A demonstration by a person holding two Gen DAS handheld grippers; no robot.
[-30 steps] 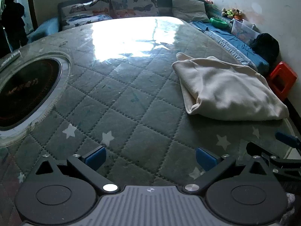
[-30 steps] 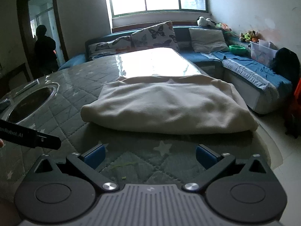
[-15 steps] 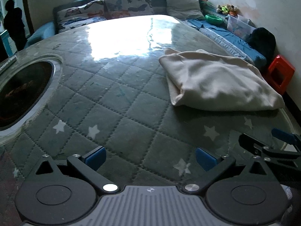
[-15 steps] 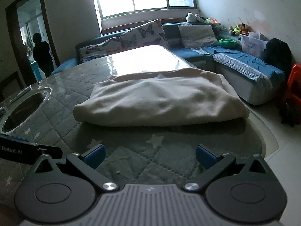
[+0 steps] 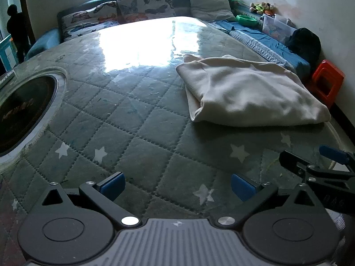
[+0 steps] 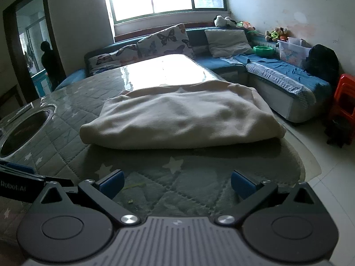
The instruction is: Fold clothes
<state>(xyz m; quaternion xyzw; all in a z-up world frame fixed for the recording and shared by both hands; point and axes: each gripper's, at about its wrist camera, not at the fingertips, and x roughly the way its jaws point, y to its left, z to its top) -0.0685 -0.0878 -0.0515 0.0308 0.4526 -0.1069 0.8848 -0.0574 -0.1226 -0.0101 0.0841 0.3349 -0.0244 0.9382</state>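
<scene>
The cream garment (image 6: 182, 119) lay folded on the quilted table (image 5: 137, 119), ahead of the right gripper (image 6: 176, 184) and ahead-right of the left gripper (image 5: 177, 186). Both sets of fingers were spread and empty, apparently because the folding looked finished.

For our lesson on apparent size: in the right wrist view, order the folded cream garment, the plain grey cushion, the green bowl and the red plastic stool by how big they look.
1. Folded cream garment, nearest the camera.
2. Plain grey cushion.
3. Red plastic stool, cut off at the frame edge, so its rank against the cushion is unsure.
4. Green bowl.
</scene>
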